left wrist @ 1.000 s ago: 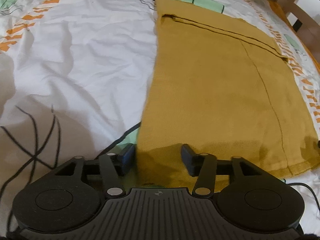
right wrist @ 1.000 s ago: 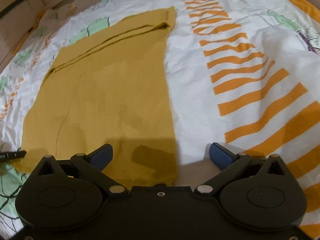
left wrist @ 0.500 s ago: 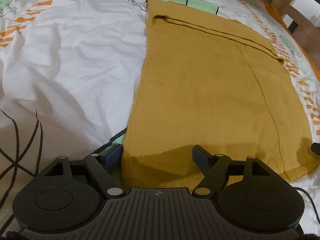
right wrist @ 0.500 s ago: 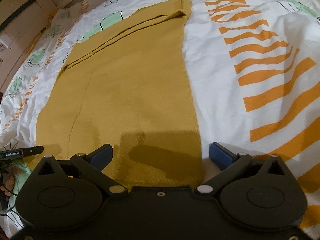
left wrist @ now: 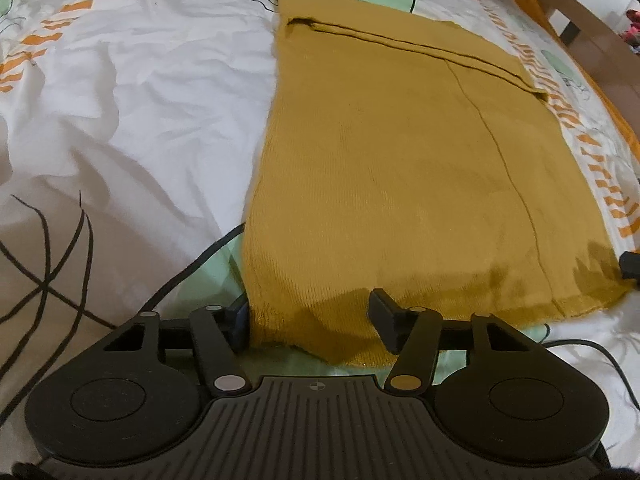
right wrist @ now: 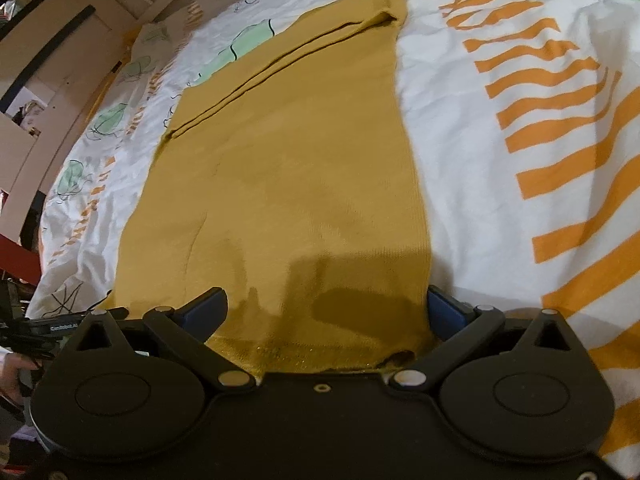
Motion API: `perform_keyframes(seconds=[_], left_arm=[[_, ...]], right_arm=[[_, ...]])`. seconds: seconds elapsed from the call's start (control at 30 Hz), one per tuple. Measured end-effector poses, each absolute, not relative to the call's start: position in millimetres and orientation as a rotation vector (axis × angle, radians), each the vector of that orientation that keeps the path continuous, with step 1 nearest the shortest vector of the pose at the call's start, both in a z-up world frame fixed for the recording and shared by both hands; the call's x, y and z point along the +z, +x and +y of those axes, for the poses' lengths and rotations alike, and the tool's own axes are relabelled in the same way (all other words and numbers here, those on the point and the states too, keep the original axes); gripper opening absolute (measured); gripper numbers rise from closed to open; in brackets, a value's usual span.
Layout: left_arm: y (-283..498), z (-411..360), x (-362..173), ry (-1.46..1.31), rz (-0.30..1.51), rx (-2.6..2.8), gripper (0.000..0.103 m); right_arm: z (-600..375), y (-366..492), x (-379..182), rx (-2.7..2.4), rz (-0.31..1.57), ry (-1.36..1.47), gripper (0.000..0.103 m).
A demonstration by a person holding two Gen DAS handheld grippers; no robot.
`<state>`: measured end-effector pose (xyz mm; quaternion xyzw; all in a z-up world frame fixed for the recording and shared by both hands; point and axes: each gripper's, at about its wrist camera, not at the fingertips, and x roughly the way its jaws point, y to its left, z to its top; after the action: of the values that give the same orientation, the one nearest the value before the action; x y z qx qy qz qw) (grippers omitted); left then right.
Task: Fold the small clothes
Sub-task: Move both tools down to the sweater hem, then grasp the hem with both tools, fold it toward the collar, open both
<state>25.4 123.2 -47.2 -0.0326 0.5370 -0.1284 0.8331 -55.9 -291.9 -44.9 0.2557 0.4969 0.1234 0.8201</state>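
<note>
A mustard yellow knit garment [left wrist: 400, 168] lies flat on the bed, folded lengthwise, with a folded band at its far end. My left gripper [left wrist: 310, 316] straddles its near left corner. One fingertip [left wrist: 239, 318] sits at the cloth's left edge and the other rests over the fabric. Its jaws are closing, with the pads still apart from the cloth between them. My right gripper [right wrist: 326, 308] stands wide open over the near right corner of the garment [right wrist: 288, 184], whose hem fills the gap between its blue pads [right wrist: 442, 310].
The bed sheet [left wrist: 140, 100] is white and wrinkled, with orange stripes [right wrist: 560, 140], green shapes and black lines. A wooden bed frame [left wrist: 580, 12] runs along the far right. A cable [left wrist: 592, 348] lies on the sheet. The other gripper [right wrist: 48, 328] shows at the right view's left edge.
The left jaws widened, then narrowed again around the near left corner. The right gripper tipped and shifted, so the cloth's right edge moved from mid-gap to beside its right pad.
</note>
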Motion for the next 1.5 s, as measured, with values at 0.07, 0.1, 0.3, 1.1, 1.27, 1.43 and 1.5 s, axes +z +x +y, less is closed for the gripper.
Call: perform_keyframes(seconds=[0.07,0.1,0.3,1.1,1.27,1.43,1.5], left_arm=[[27.9,124.3,-47.9,-0.078,1.144,-0.257,0.05],[28.6,125.1,-47.9,-0.083,1.143,-0.244,0.044],[27.1,136.6,-47.6,-0.175,1.118,-0.186,0.009],[73.7,126.0,44.0,-0.383,0.672,-0.239,0.004],[111.9,120.4,62.9,-0.38,0.576,-0.223,0.004],[164.1,113.6,61.1,-0.412,0.567,-0.193,0.004],[185.7,108.7,57.1,-0.413,0.567,-0.181,0.004]], right_arm=[[-294.0,-56.3,-43.8,0.255,1.062,0.56,0.096],[-295.7,-56.8,-43.5,0.246,1.064,0.571,0.089],[-309.6,-55.3,-53.8,0.213,1.099,0.705,0.028],[-325.6,6.7,2.6,0.287,0.72,0.778,0.016],[-333.4,48.1,17.3,0.274,0.661,0.743,0.017],[-338.7,96.1,22.3,0.237,0.641,0.728,0.017],[-340.4,115.6,20.1,0.22,0.637,0.716,0.016]])
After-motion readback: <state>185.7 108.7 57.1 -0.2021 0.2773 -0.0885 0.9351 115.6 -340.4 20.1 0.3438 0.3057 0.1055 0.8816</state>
